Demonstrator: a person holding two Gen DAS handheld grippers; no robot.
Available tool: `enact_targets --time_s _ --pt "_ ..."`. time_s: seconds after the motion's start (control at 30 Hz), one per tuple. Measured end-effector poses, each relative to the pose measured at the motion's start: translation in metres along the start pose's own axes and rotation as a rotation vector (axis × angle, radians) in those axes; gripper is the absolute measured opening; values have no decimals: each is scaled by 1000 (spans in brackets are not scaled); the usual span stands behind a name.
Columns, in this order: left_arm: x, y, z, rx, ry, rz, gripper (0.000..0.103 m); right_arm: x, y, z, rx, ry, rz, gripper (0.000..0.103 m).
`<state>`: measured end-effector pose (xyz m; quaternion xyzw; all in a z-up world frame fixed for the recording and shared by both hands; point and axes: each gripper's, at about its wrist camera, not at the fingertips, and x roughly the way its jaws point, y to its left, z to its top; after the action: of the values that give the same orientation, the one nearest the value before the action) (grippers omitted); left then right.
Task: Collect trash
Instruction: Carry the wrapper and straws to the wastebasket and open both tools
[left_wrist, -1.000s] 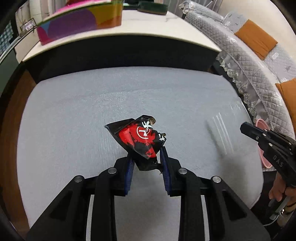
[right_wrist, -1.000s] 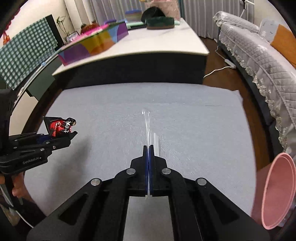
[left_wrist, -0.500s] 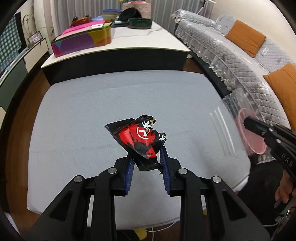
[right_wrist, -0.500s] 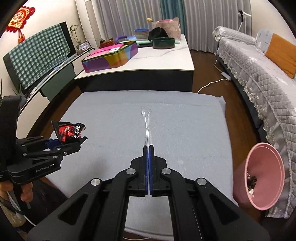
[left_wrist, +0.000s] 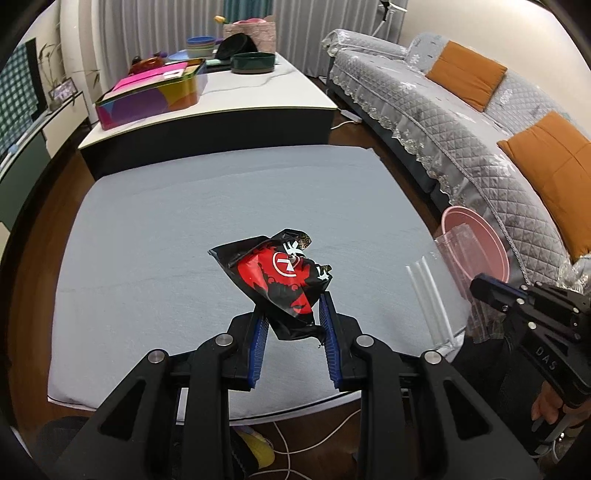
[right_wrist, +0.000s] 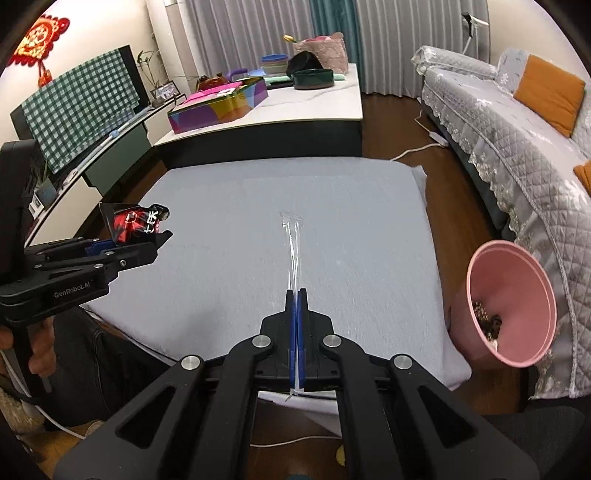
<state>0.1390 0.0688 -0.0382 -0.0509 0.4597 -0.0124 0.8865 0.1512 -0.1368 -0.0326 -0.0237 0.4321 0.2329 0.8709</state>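
Trash is in both grippers: the left gripper (left_wrist: 293, 314) clamps a red-black wrapper (left_wrist: 277, 277), the right gripper (right_wrist: 295, 306) pinches clear plastic film (right_wrist: 292, 251). Both have risen off the grey worktop (right_wrist: 229, 236); the pink bin (right_wrist: 517, 306) at three o'clock now shows fully, ready for dropping.

Both grippers, left gripper (left_wrist: 293, 332) and right gripper (right_wrist: 296, 325), are matte black with blue ribbed pads (left_wrist: 258, 341), silver screws (left_wrist: 223, 340) and white "GenRobot.AI" lettering (right_wrist: 72, 293).
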Motion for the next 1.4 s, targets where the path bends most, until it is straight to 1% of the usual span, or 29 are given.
enact_targets --time_s 0.07,0.2,0.37,0.57,0.67,0.8,1.07,1.23,1.4 --pt "1 -7 1 9 5 -3 27 -3 -8 -2 13 1 -6 1" --pt "7 -24 5 35 19 -12 27 -13 -24 -1 40 -24 -24 1" --pt "19 -48 20 73 32 -24 27 -22 -50 1 83 -53 -51 1" --pt "34 -86 43 139 32 -54 27 -34 -92 9 136 -101 -112 1" --pt "45 -108 54 173 38 -81 27 -40 -122 10 175 -119 -158 1" --pt "62 -145 65 230 56 -120 27 -40 -156 10 227 -121 -202 1" --pt "110 -220 84 335 127 -194 27 -29 -220 11 319 -110 -270 1" --pt "140 -259 94 376 166 -232 27 -19 -254 13 366 -101 -309 1" --pt "170 -288 100 397 202 -251 27 -6 -291 11 437 -84 -333 1"
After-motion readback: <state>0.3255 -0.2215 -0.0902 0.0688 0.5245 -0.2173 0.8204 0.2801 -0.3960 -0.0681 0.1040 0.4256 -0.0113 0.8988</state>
